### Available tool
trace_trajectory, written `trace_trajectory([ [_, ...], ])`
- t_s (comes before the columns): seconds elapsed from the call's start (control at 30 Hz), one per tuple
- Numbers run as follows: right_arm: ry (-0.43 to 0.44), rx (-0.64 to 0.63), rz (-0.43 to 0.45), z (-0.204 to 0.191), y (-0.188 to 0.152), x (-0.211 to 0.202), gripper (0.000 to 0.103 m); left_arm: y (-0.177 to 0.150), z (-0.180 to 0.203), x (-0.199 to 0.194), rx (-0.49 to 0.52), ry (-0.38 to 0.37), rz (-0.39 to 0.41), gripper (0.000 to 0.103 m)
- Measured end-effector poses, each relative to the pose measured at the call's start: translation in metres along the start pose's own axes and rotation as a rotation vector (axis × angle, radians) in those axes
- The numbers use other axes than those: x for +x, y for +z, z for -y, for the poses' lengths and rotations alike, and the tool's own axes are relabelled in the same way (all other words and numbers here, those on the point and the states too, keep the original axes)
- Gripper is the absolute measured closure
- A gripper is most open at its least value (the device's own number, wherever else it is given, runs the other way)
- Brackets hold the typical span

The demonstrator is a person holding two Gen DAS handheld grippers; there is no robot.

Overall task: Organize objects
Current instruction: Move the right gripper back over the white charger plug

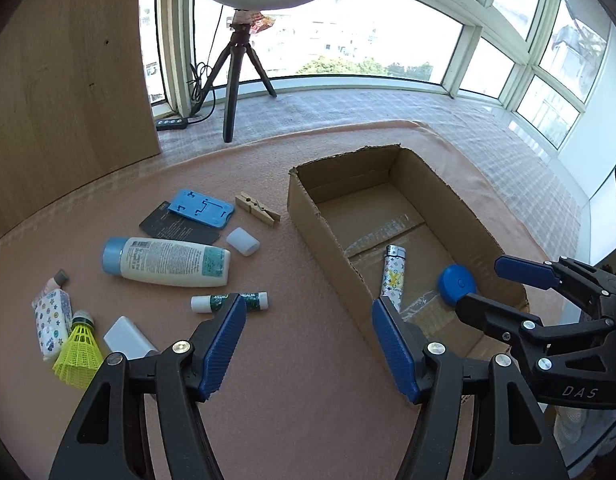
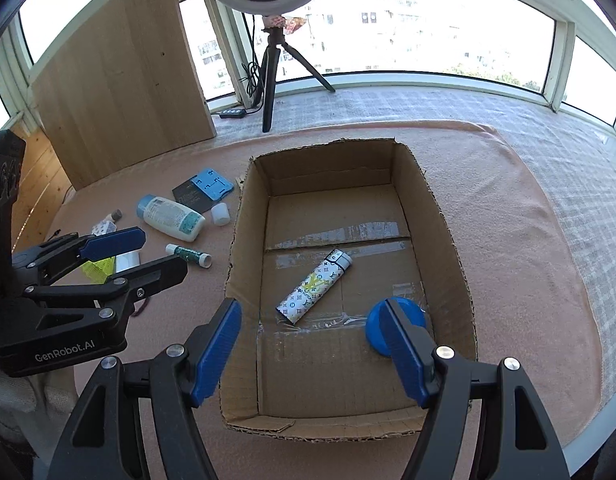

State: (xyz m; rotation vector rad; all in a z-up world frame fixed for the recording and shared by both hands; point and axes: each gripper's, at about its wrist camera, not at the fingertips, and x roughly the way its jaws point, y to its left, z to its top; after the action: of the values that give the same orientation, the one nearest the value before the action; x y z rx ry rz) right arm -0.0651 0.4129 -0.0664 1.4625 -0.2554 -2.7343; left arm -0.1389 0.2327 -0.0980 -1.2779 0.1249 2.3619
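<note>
The loose things lie in a cluster on the left half of the pink-covered bench (image 1: pixel 308 360), all flat on their sides, so each offers a long side to a gripper coming from above. Nearest the left edge are a patterned tissue pack (image 1: pixel 52 322) and a yellow shuttlecock (image 1: pixel 79 356) touching it, with a white block (image 1: pixel 128 340) just beside. Further in lies the lotion bottle (image 1: pixel 166 262), cap toward the left edge, and behind it a blue holder (image 1: pixel 201 212) resting on a dark card (image 1: pixel 176 228). A white cap (image 1: pixel 243 241) and a clothespin (image 1: pixel 257 209) lie between the bottle and the box.

The left gripper (image 1: pixel 308 344) hangs open and empty above the bench, its left finger over the lip balm tube (image 1: pixel 229 302), which looks the likeliest next pick. Bare cloth lies between the tube and the box wall, room enough to carry it across.

The cardboard box (image 2: pixel 244 240) stands open on the right half, its flaps gone, so entry from above is free. Inside lie a patterned lighter (image 2: pixel 314 286) and a blue round case (image 2: pixel 396 326) near the near right corner; the far half is bare. The right gripper (image 2: pixel 318 348) hovers open over the near end of the box, holding nothing, seemingly having no load to release.
</note>
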Motion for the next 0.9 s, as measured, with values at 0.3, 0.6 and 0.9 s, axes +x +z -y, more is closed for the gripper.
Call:
trace_trajectory([
  [0.3,0.094,-0.045,-0.011,-0.056,0.009,0.009,0.035,-0.051,-0.091,-0.036,-0.167,0.068,-0.013,0.035],
  [0.6,0.155,-0.093,-0.039,-0.110,0.019,0.030,0.035,-0.086,-0.159,-0.059,-0.274,0.118,-0.016,0.041],
  [0.9,0.209,-0.138,-0.069,-0.159,0.027,0.051,0.036,-0.095,-0.197,-0.056,-0.299,0.151,-0.029,0.055],
])
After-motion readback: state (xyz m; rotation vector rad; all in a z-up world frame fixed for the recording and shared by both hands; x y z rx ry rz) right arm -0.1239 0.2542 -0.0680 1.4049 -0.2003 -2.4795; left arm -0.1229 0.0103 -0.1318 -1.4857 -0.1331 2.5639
